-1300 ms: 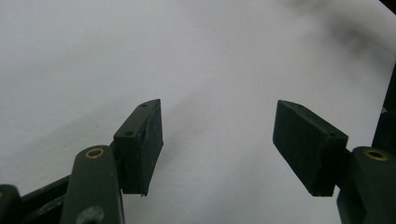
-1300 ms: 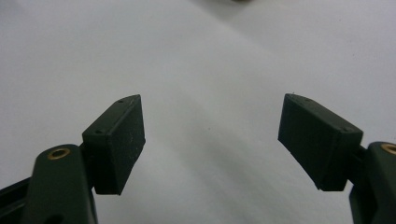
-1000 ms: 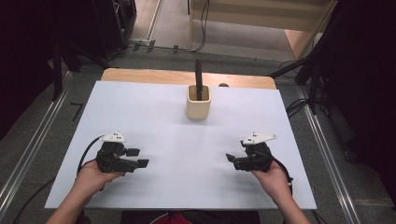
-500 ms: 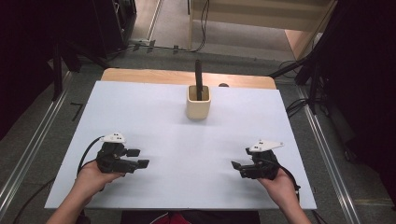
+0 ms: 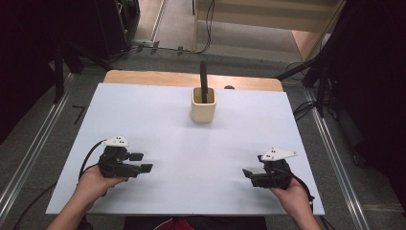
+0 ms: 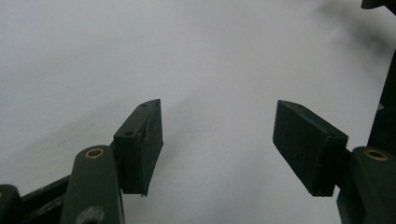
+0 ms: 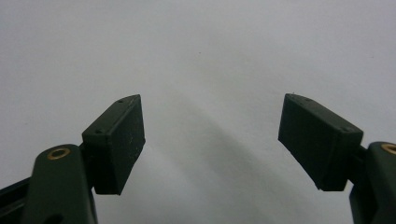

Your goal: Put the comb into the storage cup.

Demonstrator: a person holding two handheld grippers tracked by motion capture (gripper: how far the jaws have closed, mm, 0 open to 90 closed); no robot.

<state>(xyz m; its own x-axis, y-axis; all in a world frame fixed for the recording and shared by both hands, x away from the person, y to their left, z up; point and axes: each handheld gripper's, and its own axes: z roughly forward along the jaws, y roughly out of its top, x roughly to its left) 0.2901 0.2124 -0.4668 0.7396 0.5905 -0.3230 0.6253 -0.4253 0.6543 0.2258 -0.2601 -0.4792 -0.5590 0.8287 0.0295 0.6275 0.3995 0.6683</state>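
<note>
A cream cup [image 5: 203, 108] stands at the back middle of the white table top [image 5: 182, 139], with a dark upright stick [image 5: 203, 79] in it. My left gripper [image 5: 142, 162] rests low over the near left of the table, held in a hand, jaws pointing right. My right gripper [image 5: 250, 171] sits at the near right, jaws pointing left. In the left gripper view the left gripper [image 6: 218, 101] is open over bare white surface with nothing between its pads. The right gripper [image 7: 212, 96] is open too, with bare white surface beyond it.
A wooden strip [image 5: 143, 76] runs along the table's far edge. Metal rails [image 5: 28, 153] lie on the floor at both sides, and cables [image 5: 306, 108] trail at the right. A dark corner of the other gripper [image 6: 378, 3] shows at the left gripper view's top right.
The right gripper has drifted toward the near edge and slightly to the right. The left gripper has stayed put, and both remain open.
</note>
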